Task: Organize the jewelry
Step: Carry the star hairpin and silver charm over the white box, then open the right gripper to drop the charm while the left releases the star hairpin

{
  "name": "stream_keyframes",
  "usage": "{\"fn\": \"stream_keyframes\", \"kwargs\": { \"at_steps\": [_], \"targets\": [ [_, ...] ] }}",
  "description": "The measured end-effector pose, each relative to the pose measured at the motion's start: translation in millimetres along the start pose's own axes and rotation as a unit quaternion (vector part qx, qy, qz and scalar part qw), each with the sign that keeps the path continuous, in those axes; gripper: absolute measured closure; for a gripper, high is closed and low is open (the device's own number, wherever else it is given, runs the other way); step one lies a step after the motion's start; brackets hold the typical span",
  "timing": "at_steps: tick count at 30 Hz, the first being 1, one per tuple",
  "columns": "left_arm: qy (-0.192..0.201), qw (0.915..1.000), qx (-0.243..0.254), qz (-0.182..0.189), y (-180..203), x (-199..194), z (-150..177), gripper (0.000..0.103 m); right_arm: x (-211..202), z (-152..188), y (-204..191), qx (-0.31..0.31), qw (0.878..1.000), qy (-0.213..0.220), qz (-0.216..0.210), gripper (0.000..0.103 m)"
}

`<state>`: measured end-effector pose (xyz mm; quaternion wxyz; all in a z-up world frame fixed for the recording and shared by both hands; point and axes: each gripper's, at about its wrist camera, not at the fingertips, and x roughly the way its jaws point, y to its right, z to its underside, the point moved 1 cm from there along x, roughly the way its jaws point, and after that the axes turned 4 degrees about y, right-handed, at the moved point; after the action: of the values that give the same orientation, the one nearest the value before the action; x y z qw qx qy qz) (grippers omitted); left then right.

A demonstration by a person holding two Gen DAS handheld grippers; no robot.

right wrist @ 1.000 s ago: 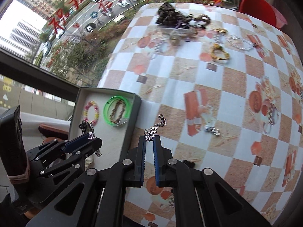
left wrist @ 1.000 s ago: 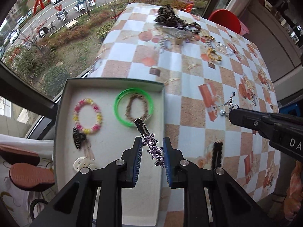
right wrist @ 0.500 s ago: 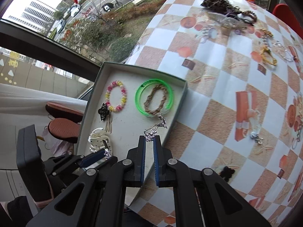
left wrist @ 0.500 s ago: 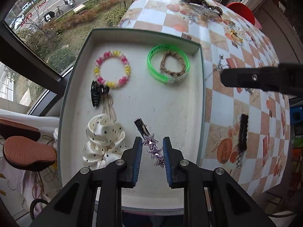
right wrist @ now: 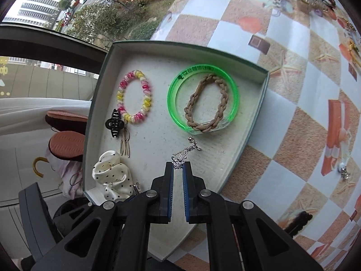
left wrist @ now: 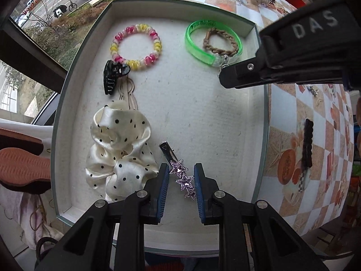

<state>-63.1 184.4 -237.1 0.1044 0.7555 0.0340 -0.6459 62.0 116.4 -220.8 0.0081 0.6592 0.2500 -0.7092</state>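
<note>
Looking down through the left wrist view, the left gripper (left wrist: 181,181) was clenched on a purple star hair clip (left wrist: 180,175), whose long axis ran from lower right up to upper left, its silver tail (left wrist: 166,150) jutting past the fingertips toward the frame's centre. It hung over the bare lower middle of the open box (left wrist: 67,85), just right of the polka-dot scrunchie (left wrist: 119,153); whether it touched the floor of the box could not be told. At upper right the right gripper (left wrist: 227,76) reached in from the edge, its tip beside the green bangle (left wrist: 212,43) that ringed a braided tan band (left wrist: 221,43). In the right wrist view, the right gripper (right wrist: 178,169) was clamped on a small silver chain charm (right wrist: 183,154), which trailed from the fingertips up and to the right, its free end near the lower edge of the bangle. It was over the box's right half, with bare lining below it. Judging by this, each piece lay straight ahead of its own tongs and above open floor, so the coming release probably depended on keeping the charm clear of the bangle and the clip clear of the scrunchie.
</note>
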Motion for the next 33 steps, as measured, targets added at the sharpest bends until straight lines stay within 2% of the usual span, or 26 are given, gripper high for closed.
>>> {"fn": "stream_keyframes", "kwargs": {
  "at_steps": [12, 13, 14, 15, 16, 17, 18, 19, 22, 24, 31, 32, 33],
  "targets": [
    [-0.006, 0.9999, 0.008, -0.013, 7.5, 7.4, -0.7, 0.076, 21.0, -4.9, 6.3, 0.023, 0.999, -0.032, 0.008, 0.093],
    [-0.008, 0.9998, 0.006, -0.015, 8.0, 7.4, -1.3, 0.076, 19.4, -4.7, 5.8, 0.023, 0.999, -0.032, 0.007, 0.089],
    [-0.010, 0.9998, 0.005, -0.015, 7.4, 7.4, -0.3, 0.076, 16.6, -5.2, 5.2, 0.024, 0.999, -0.029, 0.005, 0.080],
    [-0.012, 0.9998, 0.004, -0.017, 7.6, 7.8, -0.4, 0.076, 13.5, -6.0, 6.3, 0.024, 0.999, -0.025, 0.003, 0.066],
    [-0.013, 0.9998, 0.003, -0.017, 7.7, 8.5, -0.2, 0.076, 7.2, -6.9, 5.1, 0.025, 1.000, -0.017, -0.001, 0.060],
    [-0.012, 0.9998, 0.003, -0.018, 8.0, 7.9, -0.5, 0.076, 2.2, -8.0, 6.6, 0.025, 1.000, -0.012, -0.005, 0.055],
    [-0.012, 0.9997, 0.003, -0.020, 8.3, 6.8, -0.6, 0.076, -4.6, -9.0, 5.7, 0.025, 1.000, -0.005, -0.013, 0.054],
    [-0.011, 0.9997, 0.003, -0.021, 8.4, 5.3, -0.4, 0.071, -10.4, -10.2, 6.6, 0.025, 1.000, 0.001, -0.018, 0.054],
    [0.000, 0.9996, 0.002, -0.027, 9.7, -4.1, -1.5, 0.017, -31.7, -11.5, 9.9, 0.024, 0.999, 0.019, -0.024, 0.051],
    [0.015, 0.9993, 0.008, -0.033, 12.6, -12.6, -3.3, 0.015, -44.4, -8.9, 12.4, 0.025, 0.999, 0.032, -0.027, 0.047],
    [0.018, 0.9994, 0.025, -0.015, 20.3, -29.2, -15.9, 0.013, -86.4, 10.1, 38.3, 0.054, 0.996, 0.067, -0.016, 0.039],
    [0.019, 0.9993, 0.031, -0.012, 22.3, -31.6, -19.2, 0.000, -90.3, 13.7, 41.5, 0.062, 0.995, 0.071, -0.013, 0.037],
    [0.023, 0.9990, 0.037, -0.010, 24.7, -34.6, -23.0, 0.000, -96.4, 17.3, 49.8, 0.073, 0.994, 0.076, -0.010, 0.036]
  ]
}}
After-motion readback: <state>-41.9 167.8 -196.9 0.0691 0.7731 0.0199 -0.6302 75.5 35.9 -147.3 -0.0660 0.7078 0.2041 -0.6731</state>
